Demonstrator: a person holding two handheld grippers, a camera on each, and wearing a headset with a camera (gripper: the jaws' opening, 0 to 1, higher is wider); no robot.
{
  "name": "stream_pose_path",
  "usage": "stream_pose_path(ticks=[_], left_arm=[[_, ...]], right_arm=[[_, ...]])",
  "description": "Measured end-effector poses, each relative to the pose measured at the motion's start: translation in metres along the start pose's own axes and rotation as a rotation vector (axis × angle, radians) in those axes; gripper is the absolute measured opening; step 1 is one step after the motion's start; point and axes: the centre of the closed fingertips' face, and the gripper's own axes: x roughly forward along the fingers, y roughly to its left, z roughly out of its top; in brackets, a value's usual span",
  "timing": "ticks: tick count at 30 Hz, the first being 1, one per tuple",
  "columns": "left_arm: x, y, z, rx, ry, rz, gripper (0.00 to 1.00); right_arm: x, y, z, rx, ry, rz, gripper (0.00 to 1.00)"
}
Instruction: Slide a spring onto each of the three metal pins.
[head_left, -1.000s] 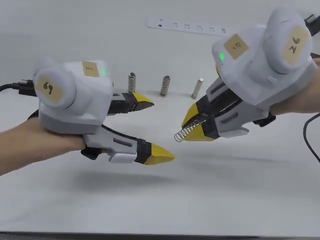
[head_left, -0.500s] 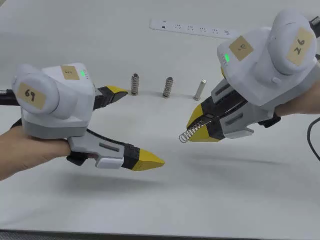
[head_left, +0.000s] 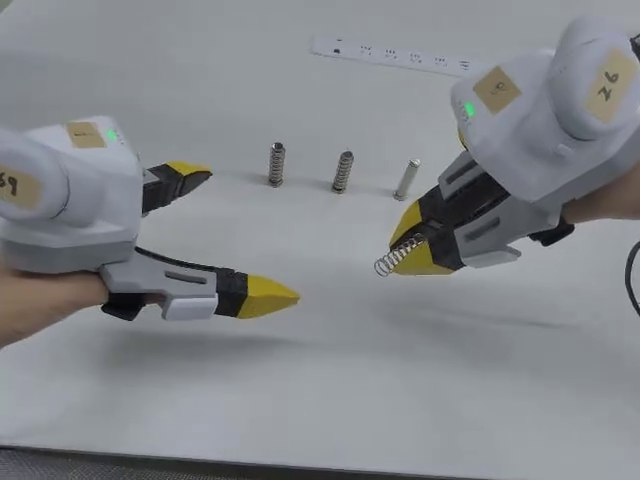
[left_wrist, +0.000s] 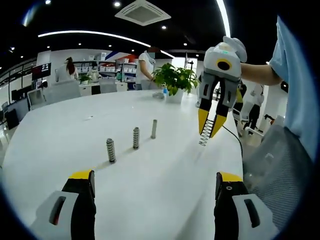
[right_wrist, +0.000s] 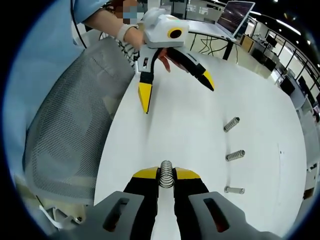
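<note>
Above the white desk (head_left: 330, 390), the right claw (head_left: 402, 256) tilts down and leftward, its jaws pinching a spring (head_left: 390, 262) that juts from the yellow tips, near the bare pin (head_left: 407, 179). Left of it, the left claw (head_left: 250, 234) is held level, jaws spread wide, gripping nothing. Beside the bare pin stand the middle pin (head_left: 343, 171) and the left pin (head_left: 276, 164), each sleeved in its own coil.

A power strip (head_left: 400, 53) lies at the far edge of your white table (head_left: 300, 400). You have a potted plant (left_wrist: 175, 80) near the table's end and a mesh chair (right_wrist: 65, 135) beside it.
</note>
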Motion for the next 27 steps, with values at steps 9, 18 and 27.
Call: stream_pose_path(ticks=[9, 18, 27], left_arm=[[-0.004, 0.004, -0.006, 0.006, 0.010, 0.019, 0.98], [-0.003, 0.005, -0.009, 0.021, 0.024, 0.016, 0.98], [-0.005, 0.014, -0.012, 0.031, 0.039, 0.020, 0.98]], right_arm=[[-0.008, -0.018, -0.008, -0.014, 0.036, -0.005, 0.07], [-0.025, -0.063, -0.025, -0.027, 0.104, -0.039, 0.07], [-0.032, -0.101, -0.035, -0.032, 0.149, -0.059, 0.07]])
